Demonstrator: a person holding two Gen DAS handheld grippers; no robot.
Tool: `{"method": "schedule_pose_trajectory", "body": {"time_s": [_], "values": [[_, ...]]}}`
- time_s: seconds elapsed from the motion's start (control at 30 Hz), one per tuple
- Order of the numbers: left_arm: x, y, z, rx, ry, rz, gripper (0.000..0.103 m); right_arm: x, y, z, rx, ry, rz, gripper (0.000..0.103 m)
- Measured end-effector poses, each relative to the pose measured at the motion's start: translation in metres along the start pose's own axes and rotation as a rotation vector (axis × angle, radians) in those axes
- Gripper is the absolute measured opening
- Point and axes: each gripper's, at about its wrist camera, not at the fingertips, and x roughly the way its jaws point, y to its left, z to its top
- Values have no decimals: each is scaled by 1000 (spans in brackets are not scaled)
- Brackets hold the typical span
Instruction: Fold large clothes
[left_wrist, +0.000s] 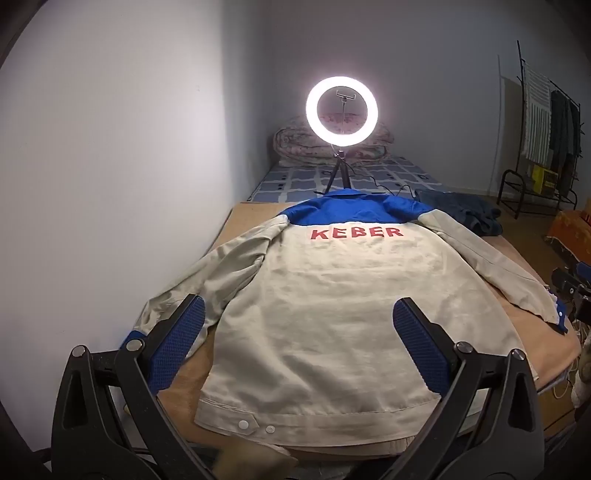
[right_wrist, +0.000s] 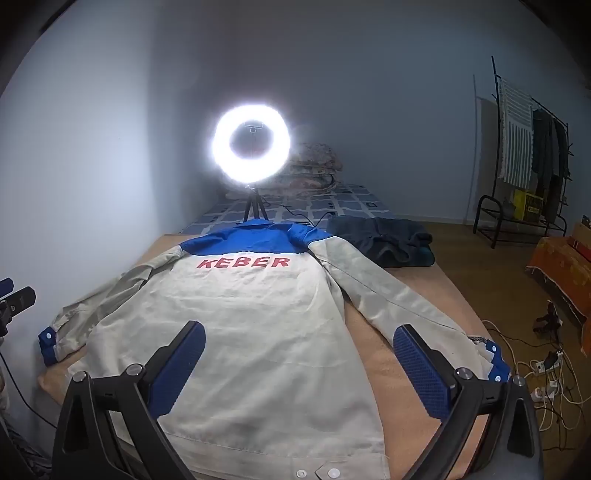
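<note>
Left wrist view. Left hand-held gripper: black arms, blue textured pads, spread wide, gripping nothing, held above the hem end of the jacket. Work jacket: beige body, blue yoke and collar, red lettering "KEBER" across the upper back; lies back-up and flat on the bed, which has a tan cover; hem nearest the camera, collar at the far end, both sleeves spread outward. Blue cuff of one sleeve at the bed's right edge. Ring light: lit, on a small tripod beyond the collar. Folded quilt behind it against the wall.

Right wrist view. Right hand-held gripper: same build, fingers wide apart, holding nothing, above the jacket's hem and right side. Dark blue garment: crumpled, beside the jacket's shoulder. Clothes rack by the far wall; power strips and cables on the floor.
</note>
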Motion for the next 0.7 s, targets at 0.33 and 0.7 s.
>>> {"method": "schedule_pose_trajectory", "body": {"time_s": [0.33,0.7], "values": [[0,1,-3,9,-15,16,103,-2,8,-1,-15,-1,-13,103],[-4,5,-7,7,-30,21,103,1,12,-5,-6,3,-17,103]]}}
